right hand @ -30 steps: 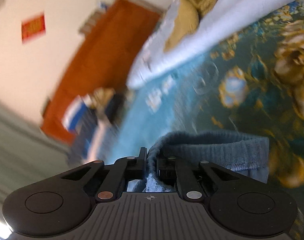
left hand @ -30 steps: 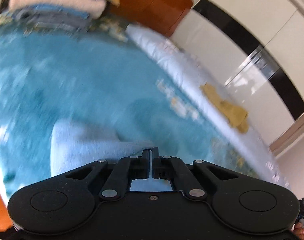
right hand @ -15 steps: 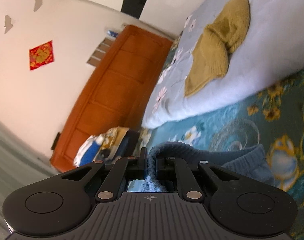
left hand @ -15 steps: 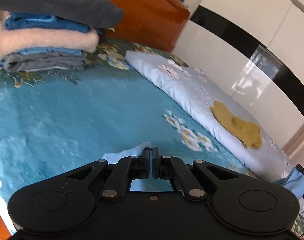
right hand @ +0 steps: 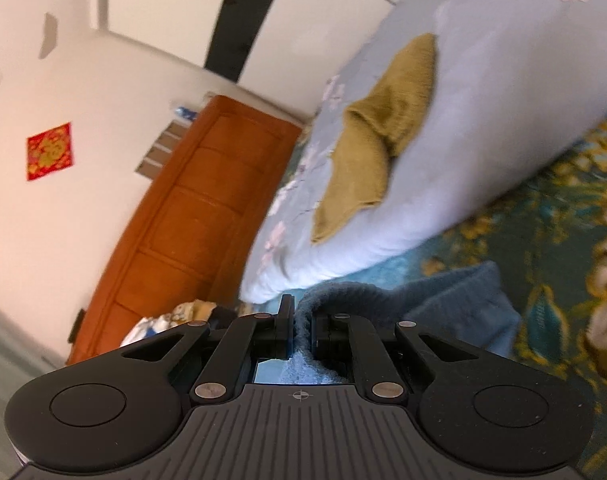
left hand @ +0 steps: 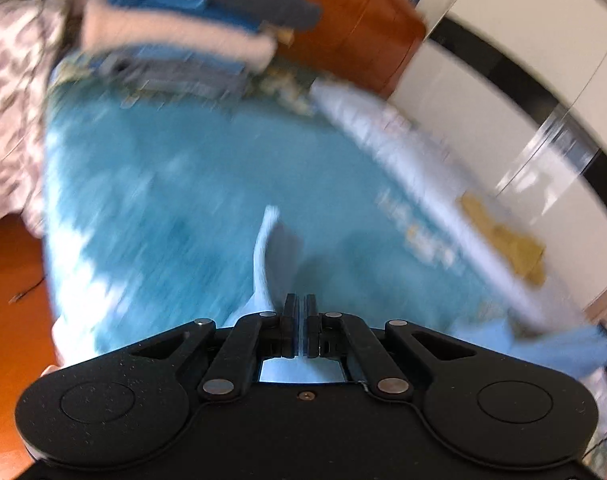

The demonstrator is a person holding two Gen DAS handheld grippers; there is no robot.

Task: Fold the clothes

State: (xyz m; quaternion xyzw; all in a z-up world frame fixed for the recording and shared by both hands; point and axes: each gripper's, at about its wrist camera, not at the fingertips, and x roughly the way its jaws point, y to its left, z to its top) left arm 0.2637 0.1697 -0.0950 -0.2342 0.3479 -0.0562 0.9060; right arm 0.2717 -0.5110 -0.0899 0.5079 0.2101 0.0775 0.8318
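A light blue fleece garment (left hand: pixel 279 248) is pinched in my left gripper (left hand: pixel 300 304), which is shut on it; a flap of the cloth stands up just past the fingertips. The picture is blurred by motion. More of the same blue cloth (left hand: pixel 563 344) stretches off to the lower right. In the right wrist view my right gripper (right hand: pixel 302 312) is shut on the garment's thick ribbed edge (right hand: pixel 335 296), and the rest of the garment (right hand: pixel 463 304) hangs to the right over the floral bedspread (right hand: pixel 563 220).
A stack of folded clothes (left hand: pixel 191 28) sits at the far end of the teal bed (left hand: pixel 163 200) by the wooden headboard (left hand: pixel 351 16). A pale quilt (right hand: pixel 483 120) carries a mustard garment (right hand: pixel 367 152). Orange floor (left hand: pixel 11 280) lies left of the bed.
The left wrist view has swung and tipped down, and the pinched blue cloth now stands up in front of the fingers. The right wrist view has turned closer to the quilt. Both grips unchanged.
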